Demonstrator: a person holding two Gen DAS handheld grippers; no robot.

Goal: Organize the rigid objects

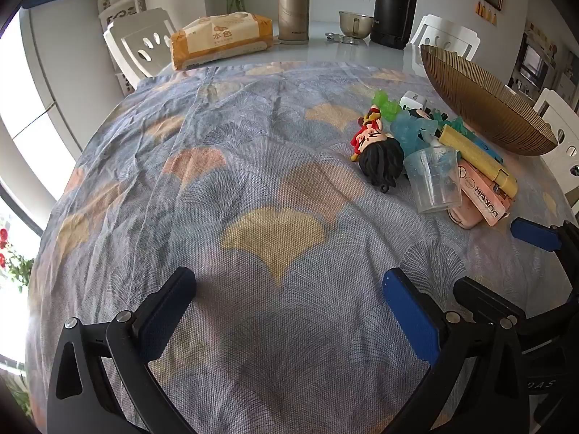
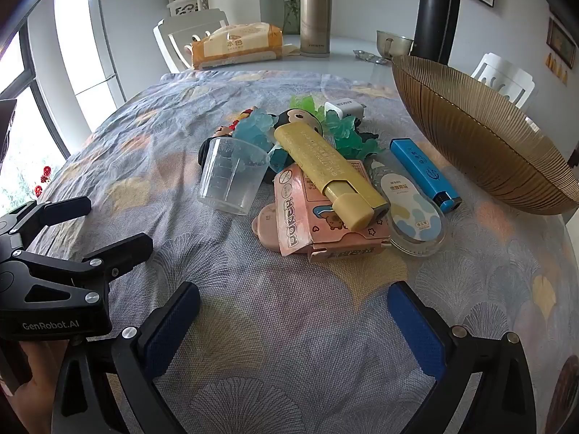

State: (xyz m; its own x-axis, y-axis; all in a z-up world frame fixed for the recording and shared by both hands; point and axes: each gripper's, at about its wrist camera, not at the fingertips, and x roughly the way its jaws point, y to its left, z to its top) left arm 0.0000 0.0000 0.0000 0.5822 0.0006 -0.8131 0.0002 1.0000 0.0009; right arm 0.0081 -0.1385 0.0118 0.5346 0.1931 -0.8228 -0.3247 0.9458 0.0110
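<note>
The yellow tube (image 2: 327, 170), with printed text and a paler cap, lies at centre frame in the right wrist view atop the pink box (image 2: 325, 213), long axis diagonal, cap toward lower right. Left gripper (image 1: 289, 289) and right gripper (image 2: 293, 303) gape wide, empty.

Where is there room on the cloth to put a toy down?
The cloth is bare left of the doll, from the tissue pack down to the open left tongs. Another bare strip lies between the pink box and the open right tongs. It is crowded around the clear cup, up against the ribbed bowl.
</note>
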